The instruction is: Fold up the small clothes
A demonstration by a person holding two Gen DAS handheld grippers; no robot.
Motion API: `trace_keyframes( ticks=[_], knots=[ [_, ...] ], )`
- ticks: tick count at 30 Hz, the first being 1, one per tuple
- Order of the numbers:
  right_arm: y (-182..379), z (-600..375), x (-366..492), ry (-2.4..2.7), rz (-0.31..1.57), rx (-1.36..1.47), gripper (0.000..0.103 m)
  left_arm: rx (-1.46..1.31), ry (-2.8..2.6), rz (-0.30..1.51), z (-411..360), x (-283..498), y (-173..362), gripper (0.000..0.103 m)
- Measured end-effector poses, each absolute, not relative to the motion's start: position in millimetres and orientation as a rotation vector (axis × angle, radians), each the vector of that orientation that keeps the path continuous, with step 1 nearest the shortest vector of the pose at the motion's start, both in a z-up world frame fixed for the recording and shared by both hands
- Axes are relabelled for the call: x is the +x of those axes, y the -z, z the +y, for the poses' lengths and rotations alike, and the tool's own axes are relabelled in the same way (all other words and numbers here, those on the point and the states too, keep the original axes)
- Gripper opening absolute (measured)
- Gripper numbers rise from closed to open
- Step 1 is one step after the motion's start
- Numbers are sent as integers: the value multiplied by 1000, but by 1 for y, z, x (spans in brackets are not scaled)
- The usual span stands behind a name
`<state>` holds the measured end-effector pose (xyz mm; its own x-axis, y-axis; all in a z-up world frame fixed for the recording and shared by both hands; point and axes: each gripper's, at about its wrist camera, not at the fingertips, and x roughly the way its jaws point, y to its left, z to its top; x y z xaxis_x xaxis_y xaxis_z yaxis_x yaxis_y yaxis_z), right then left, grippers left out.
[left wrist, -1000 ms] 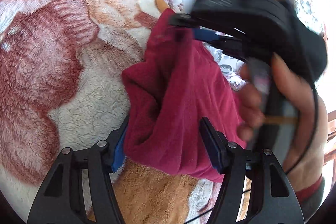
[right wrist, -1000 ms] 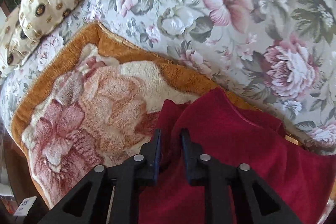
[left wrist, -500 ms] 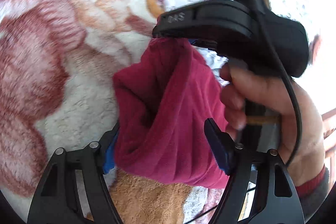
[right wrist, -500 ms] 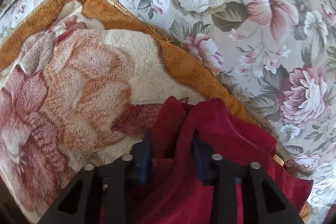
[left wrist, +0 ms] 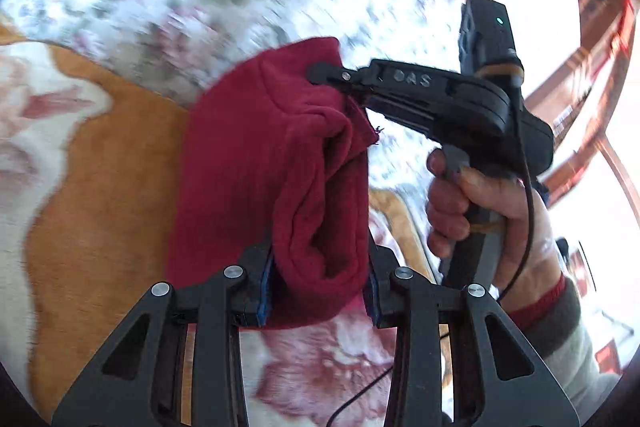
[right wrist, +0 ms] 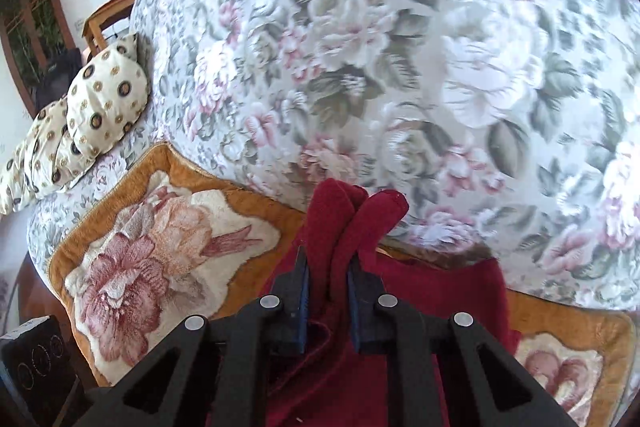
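Dark red fleece garment, soft and ribbed, bunched into thick rolled folds and lifted clear of the bed, held between two grippers. Lower bundle of folds pinched between blue-lined pads of left black two-finger gripper, jaws closing on cloth. Upper edge, with loose thread at a corner, clamped by right black two-finger gripper, seen side-on in left wrist view, gripped by a bare hand with red-and-grey cuff. In right wrist view, two rounded red lobes of same garment poking up past fingertips of right gripper, jaws closing with cloth pressed between pads; rest of garment hanging below, over the gripper body.

Beneath: plush orange-bordered blanket with cream ground and large pink-red flowers, lying on a grey-white floral bedspread. Cream pillow with dark ringed dots far left, beside wooden furniture.

Garment's overall shape, sleeves or legs impossible to make out. Lower hem cut off by gripper bodies. Bedspread in left wrist view smeared by motion blur; right side washed out by bright light. Dark boxy object at lower-left corner of right wrist view only partly visible.

Compared with a second earlier: garment then still resting on blanket, now raised; both sets of jaws then wider, now narrowed onto cloth; more bedspread and pillow now in view.
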<state>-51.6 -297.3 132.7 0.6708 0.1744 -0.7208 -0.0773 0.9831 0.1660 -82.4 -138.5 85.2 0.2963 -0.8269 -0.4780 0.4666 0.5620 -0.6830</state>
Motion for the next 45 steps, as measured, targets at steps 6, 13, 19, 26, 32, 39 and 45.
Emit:
trace_keyframes(
  ticks=[6, 13, 19, 26, 32, 39, 45],
  knots=[
    [-75, -376, -63, 24, 900, 211, 13, -228, 1058, 1038, -213, -108, -58, 34],
    [-29, -430, -77, 25, 872, 567, 24, -150, 1114, 1015, -200, -113, -72, 34],
    [-45, -418, -99, -25, 865, 553, 50, -216, 977, 925, -151, -98, -89, 52],
    [-42, -381, -67, 53, 895, 262, 19, -137, 883, 1033, -151, -102, -64, 52],
    [-30, -381, -46, 136, 914, 112, 14, 3, 905, 1022, -177, -120, -48, 55],
    [-56, -414, -110, 67, 826, 377, 38, -13, 900, 1012, -161, -120, -53, 55],
    [-71, -391, -179, -83, 813, 441, 45, -112, 826, 991, -138, -109, -61, 55]
  ],
)
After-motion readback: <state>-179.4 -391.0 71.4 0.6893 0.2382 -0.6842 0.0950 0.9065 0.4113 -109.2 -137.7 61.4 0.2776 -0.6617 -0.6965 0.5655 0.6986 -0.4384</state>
